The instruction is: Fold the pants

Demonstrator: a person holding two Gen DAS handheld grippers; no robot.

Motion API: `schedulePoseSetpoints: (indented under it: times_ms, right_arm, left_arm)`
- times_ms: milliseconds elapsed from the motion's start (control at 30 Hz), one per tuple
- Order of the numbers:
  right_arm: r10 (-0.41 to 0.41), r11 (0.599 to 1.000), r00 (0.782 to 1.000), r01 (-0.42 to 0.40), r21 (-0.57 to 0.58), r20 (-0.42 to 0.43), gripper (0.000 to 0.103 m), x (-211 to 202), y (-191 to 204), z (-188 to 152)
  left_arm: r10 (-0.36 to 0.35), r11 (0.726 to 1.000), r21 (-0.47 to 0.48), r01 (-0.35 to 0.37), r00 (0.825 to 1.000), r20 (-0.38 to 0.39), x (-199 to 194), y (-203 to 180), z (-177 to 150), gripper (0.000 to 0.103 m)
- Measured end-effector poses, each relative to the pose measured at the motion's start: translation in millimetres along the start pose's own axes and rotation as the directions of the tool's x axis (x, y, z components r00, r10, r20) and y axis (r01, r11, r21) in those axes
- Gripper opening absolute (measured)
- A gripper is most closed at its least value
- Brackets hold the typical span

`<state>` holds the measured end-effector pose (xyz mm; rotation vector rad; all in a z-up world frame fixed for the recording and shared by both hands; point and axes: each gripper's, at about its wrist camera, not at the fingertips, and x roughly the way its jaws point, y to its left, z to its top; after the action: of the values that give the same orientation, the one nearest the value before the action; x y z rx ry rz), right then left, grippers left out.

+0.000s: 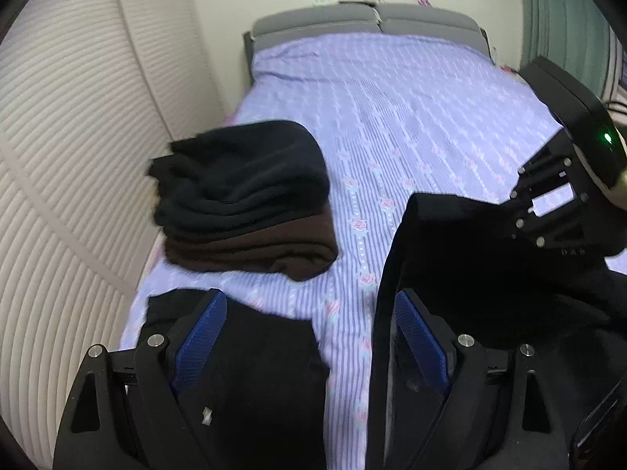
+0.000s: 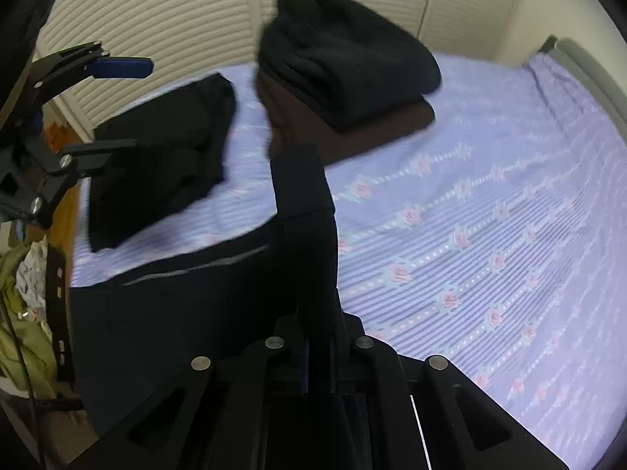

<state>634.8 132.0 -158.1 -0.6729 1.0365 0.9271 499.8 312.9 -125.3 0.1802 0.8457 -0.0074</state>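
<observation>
Nearest the right wrist camera, the right gripper (image 2: 313,348) has its jaws together, clamped on a band of black cloth that rises between them: an edge of the black pants (image 2: 188,305). From that pinch the pants spread down and to the left over the near edge of the bed (image 2: 490,180), with a pale seam line running across them.

The left gripper (image 1: 309,337) stands with its blue pads (image 1: 203,337) wide apart and nothing pressed between them. One pad hangs over a dark garment (image 1: 250,372) at the bed's near left corner, the other beside the lifted black fabric (image 1: 490,266) that the right gripper carries. Whether that corner garment is a separate piece or a part of the same pants, the views do not settle.

As I judge it, the step in hand is the taking up of the pants: one edge is gripped, the second is not yet. The next move calls for the left gripper to close on a matching edge, so the cloth can be drawn taut and laid flat on the striped, rose-patterned sheet before folding.

Farther along the bed's left edge, near the slatted wall (image 1: 78,156), sits a stack of folded clothes (image 1: 243,196), black over brown. Beyond it the sheet runs bare to the grey headboard (image 1: 364,19).

No container is on the bed. Off its near corner a heap of olive and pale cloth (image 2: 23,313) shows, its holder unclear.
</observation>
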Motion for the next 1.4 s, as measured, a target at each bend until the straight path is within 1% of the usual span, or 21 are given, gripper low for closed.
schedulePoseSetpoints:
  times_ms: [100, 233, 400, 433, 500, 567, 700, 833, 1000, 1100, 1167, 1300, 1367, 1400]
  right_arm:
    - [-0.010, 1.000, 0.999, 0.011, -0.009, 0.033, 0.007, -28, 38, 0]
    - [0.005, 1.000, 0.999, -0.004, -0.015, 0.047, 0.007, -55, 94, -5]
    - [0.058, 0.998, 0.997, -0.057, -0.026, 0.043, 0.007, -59, 150, -17]
    - [0.076, 0.997, 0.996, -0.075, -0.035, 0.041, 0.007, -57, 165, -21]
    - [0.082, 0.996, 0.996, -0.080, -0.050, 0.043, 0.007, -55, 185, -27]
    - [0.104, 0.993, 0.994, -0.102, -0.056, 0.032, 0.007, -48, 206, -35]
    - [0.137, 0.988, 0.991, -0.137, -0.076, -0.004, 0.007, -25, 242, -50]
    - [0.136, 0.986, 0.989, -0.140, -0.086, -0.052, 0.007, 10, 269, -66]
    - [0.127, 0.988, 0.990, -0.132, -0.075, -0.066, 0.007, 39, 283, -83]
    - [0.119, 0.991, 0.991, -0.122, -0.056, -0.059, 0.007, 53, 287, -93]
    - [0.110, 0.992, 0.992, -0.113, -0.059, -0.054, 0.008, 58, 291, -97]
    - [0.119, 0.993, 0.992, -0.120, -0.005, -0.036, 0.008, 64, 288, -102]
    - [0.128, 0.992, 0.991, -0.128, 0.007, -0.028, 0.012, 66, 288, -104]
    - [0.121, 0.993, 0.993, -0.121, 0.003, -0.006, 0.013, 64, 289, -105]
  left_arm:
    - [0.013, 1.000, -0.023, -0.013, 1.000, 0.024, -38, 5, -16, 0.095]
    - [0.031, 0.999, -0.043, -0.029, 0.999, 0.037, -87, 11, -44, 0.096]
    - [0.053, 0.995, -0.081, -0.051, 0.998, 0.022, -124, 23, -90, 0.096]
    - [0.059, 0.995, -0.085, -0.057, 0.998, 0.019, -130, 24, -99, 0.096]
    - [0.068, 0.993, -0.094, -0.067, 0.998, 0.010, -137, 27, -115, 0.096]
    - [0.081, 0.992, -0.102, -0.080, 0.997, 0.004, -144, 29, -134, 0.096]
    - [0.093, 0.989, -0.118, -0.092, 0.996, 0.003, -151, 31, -161, 0.097]
    - [0.090, 0.989, -0.120, -0.089, 0.996, 0.001, -149, 28, -185, 0.098]
    - [0.061, 0.993, -0.103, -0.061, 0.998, -0.003, -134, 14, -206, 0.098]
    - [0.050, 0.995, -0.086, -0.050, 0.999, -0.008, -122, 2, -216, 0.098]
    - [0.040, 0.996, -0.085, -0.041, 0.999, -0.009, -114, -4, -219, 0.098]
    - [0.028, 0.995, -0.098, -0.031, 0.999, -0.022, -102, -10, -224, 0.098]
    - [0.031, 0.994, -0.100, -0.033, 0.999, -0.023, -102, -12, -226, 0.098]
    - [0.034, 0.995, -0.098, -0.036, 0.999, -0.021, -102, -14, -226, 0.098]
